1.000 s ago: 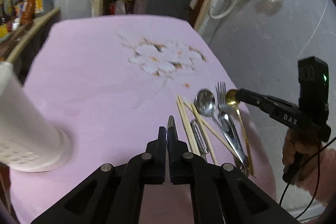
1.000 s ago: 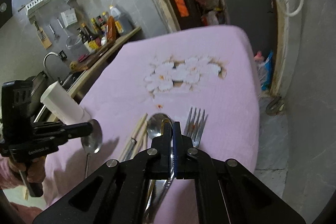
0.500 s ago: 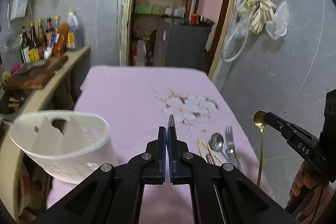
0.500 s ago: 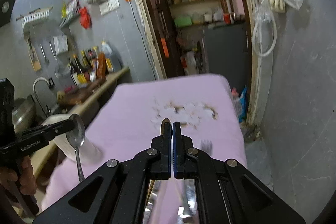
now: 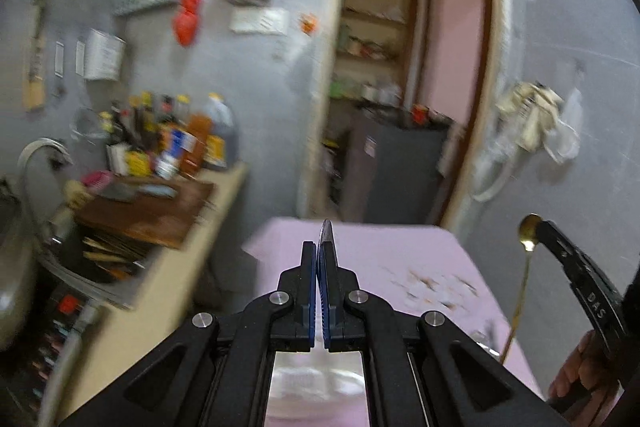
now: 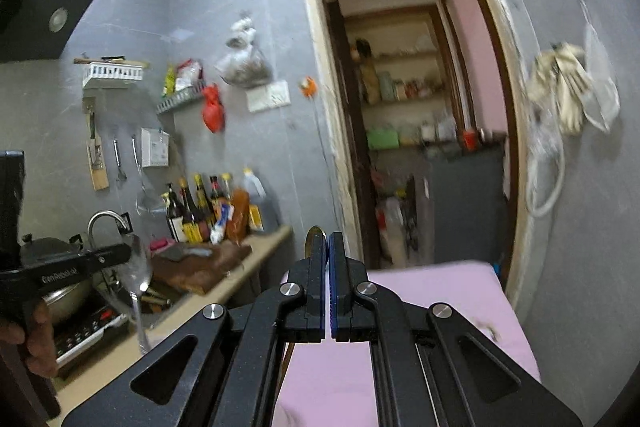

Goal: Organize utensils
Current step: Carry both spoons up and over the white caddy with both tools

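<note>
The left hand-held gripper (image 5: 321, 259) is clenched on a silver spoon (image 6: 138, 277), whose bowl edge pokes out above its fingertips in its own view. From the right wrist view that spoon hangs handle-down over the edge of the kitchen counter (image 6: 188, 311), with free air around it. The right hand-held gripper (image 6: 328, 259) is clenched on a gold spoon (image 5: 529, 229); the left wrist view shows it dangling handle-down above the right edge of the pink table (image 5: 400, 251), close to the grey wall (image 5: 568, 187).

A second ago both grippers sat low over the cloth, with chopsticks, a spoon and a fork laid just ahead. Both have since lifted and tilted up, so the room now fills each frame, and the white holder seen half a second ago at the left has dropped out of plain sight; only a pale blur (image 5: 316, 379) shows between the left gripper's arms.

Only the left view shows the flower print (image 5: 436, 287) on the cloth and the utensils left by the near right edge, too blurred to name. Only the right view shows the stove (image 6: 88, 327) and tap (image 6: 105, 221) sharply. Beyond the table stands an open doorway (image 6: 416, 107) with shelves.
</note>
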A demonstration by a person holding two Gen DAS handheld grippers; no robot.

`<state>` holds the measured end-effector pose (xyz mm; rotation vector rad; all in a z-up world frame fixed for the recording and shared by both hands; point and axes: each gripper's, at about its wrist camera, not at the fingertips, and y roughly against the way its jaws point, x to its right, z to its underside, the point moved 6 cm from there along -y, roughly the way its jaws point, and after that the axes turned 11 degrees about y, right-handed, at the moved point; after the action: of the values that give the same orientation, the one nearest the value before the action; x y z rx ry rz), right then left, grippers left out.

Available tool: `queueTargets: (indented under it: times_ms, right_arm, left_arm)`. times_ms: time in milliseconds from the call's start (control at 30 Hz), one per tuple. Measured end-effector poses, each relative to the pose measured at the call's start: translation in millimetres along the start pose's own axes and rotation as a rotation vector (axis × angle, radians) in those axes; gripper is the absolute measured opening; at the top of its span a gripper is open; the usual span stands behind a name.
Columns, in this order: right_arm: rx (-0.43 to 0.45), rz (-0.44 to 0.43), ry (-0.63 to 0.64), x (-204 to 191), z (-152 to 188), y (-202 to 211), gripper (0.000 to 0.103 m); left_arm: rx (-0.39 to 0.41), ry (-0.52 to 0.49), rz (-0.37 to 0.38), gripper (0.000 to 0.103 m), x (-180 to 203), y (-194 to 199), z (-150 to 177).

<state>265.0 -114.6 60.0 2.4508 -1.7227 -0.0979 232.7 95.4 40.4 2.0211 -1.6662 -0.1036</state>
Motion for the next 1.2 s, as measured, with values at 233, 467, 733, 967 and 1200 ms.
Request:
queueTargets:
  times_ms: [233,467,733,967,1200]
  right_arm:
    - [0.02,-0.01,0.079,-66,-5,-39,0.002]
    - [0.0,0.004,0.081,-80,30,-57,0.002]
    - [-0.045,0.039,0.033,-75,71,-73,0.002]
    - [-0.074,0.011,0.027,-75,89,-73,0.002]
    - [-0.097,-0.014,0.015,-78,101,-70,0.002]
  left_arm:
    - [0.106,-0.041,-0.163,0.002,-58,-18,-24]
    - [0.172,-0.111,-0.193,0.002,-64,-39,-4]
    - [0.149,-0.146,-0.216,0.002,-58,-58,41]
    - [0.126,-0.145,-0.176,0.003,-61,-62,58]
    - [0.042,-0.084,-0.103,0.005,-66,-64,68]
